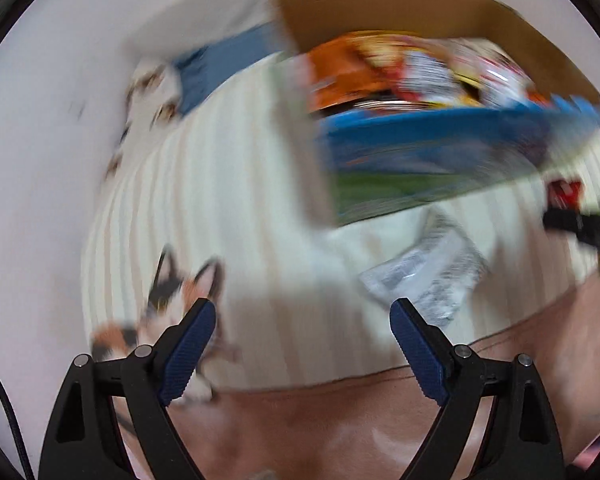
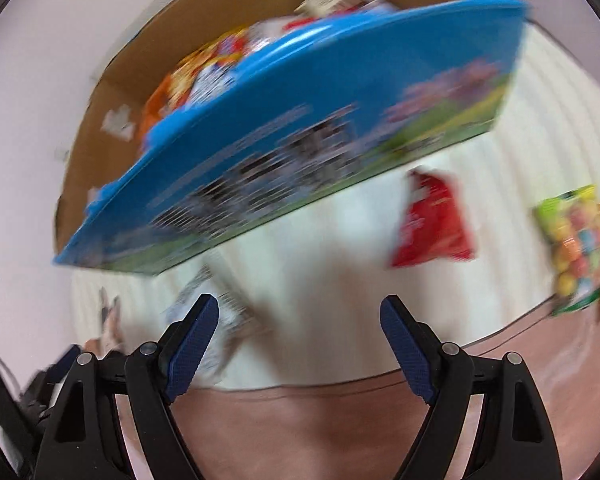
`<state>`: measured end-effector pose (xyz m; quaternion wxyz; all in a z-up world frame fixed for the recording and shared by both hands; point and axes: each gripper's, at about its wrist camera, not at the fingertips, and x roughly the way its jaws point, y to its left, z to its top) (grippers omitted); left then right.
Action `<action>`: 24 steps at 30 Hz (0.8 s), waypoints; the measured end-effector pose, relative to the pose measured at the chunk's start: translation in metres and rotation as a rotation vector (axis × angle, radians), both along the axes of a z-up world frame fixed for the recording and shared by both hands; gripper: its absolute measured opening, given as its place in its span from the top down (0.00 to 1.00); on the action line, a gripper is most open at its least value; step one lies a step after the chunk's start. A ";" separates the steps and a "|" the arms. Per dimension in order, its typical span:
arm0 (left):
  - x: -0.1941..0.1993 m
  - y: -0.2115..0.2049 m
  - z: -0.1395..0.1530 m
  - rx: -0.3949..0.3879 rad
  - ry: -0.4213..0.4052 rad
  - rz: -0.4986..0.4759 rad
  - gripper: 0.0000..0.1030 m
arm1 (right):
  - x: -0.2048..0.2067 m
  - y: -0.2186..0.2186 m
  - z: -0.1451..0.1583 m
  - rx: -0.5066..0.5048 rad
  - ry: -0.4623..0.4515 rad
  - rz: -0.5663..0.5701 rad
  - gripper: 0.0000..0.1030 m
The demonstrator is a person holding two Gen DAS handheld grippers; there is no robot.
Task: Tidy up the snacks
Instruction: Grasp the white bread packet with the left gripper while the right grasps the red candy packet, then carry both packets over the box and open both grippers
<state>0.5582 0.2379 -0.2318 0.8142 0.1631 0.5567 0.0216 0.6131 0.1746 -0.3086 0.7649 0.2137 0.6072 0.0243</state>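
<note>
Both views are blurred by motion. A cardboard box (image 2: 112,92) holds several snack packets, orange and red-white ones among them (image 1: 380,68). A large flat blue carton (image 2: 300,140) with a green lower band (image 1: 420,160) lies tilted across the box's front. My left gripper (image 1: 304,320) is open over the cream striped cloth (image 1: 240,200), nothing between its fingers. A silver-white packet (image 1: 424,276) lies just beyond its right finger. My right gripper (image 2: 300,312) is also open and empty, with the silver-white packet (image 2: 204,308) at its left finger. A red packet (image 2: 432,220) lies ahead to the right.
A green and yellow packet of colourful sweets (image 2: 576,248) lies at the cloth's right edge. The cloth bears a cat picture (image 1: 180,300) near my left finger. A pinkish surface (image 1: 320,420) runs under the cloth's near edge. The other gripper's black body (image 1: 580,224) shows at the right.
</note>
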 end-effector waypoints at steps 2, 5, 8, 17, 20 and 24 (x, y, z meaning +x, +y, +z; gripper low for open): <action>0.003 -0.024 -0.004 0.028 0.013 -0.105 0.13 | 0.001 -0.024 -0.002 -0.032 -0.001 -0.048 0.17; 0.006 -0.063 -0.017 0.081 0.046 -0.282 0.13 | 0.006 -0.048 -0.010 -0.061 0.003 -0.090 0.17; 0.007 -0.098 -0.041 0.219 0.081 -0.445 0.13 | 0.015 -0.061 -0.022 -0.061 0.019 -0.097 0.17; 0.026 -0.105 -0.077 0.150 0.216 -0.450 0.39 | 0.030 -0.052 -0.044 -0.021 0.018 -0.014 0.40; 0.031 -0.090 -0.077 0.059 0.234 -0.353 0.45 | 0.027 -0.049 -0.045 -0.024 0.024 0.027 0.50; 0.026 -0.062 -0.076 -0.130 0.287 -0.142 0.45 | 0.008 -0.051 -0.043 -0.040 0.028 0.095 0.52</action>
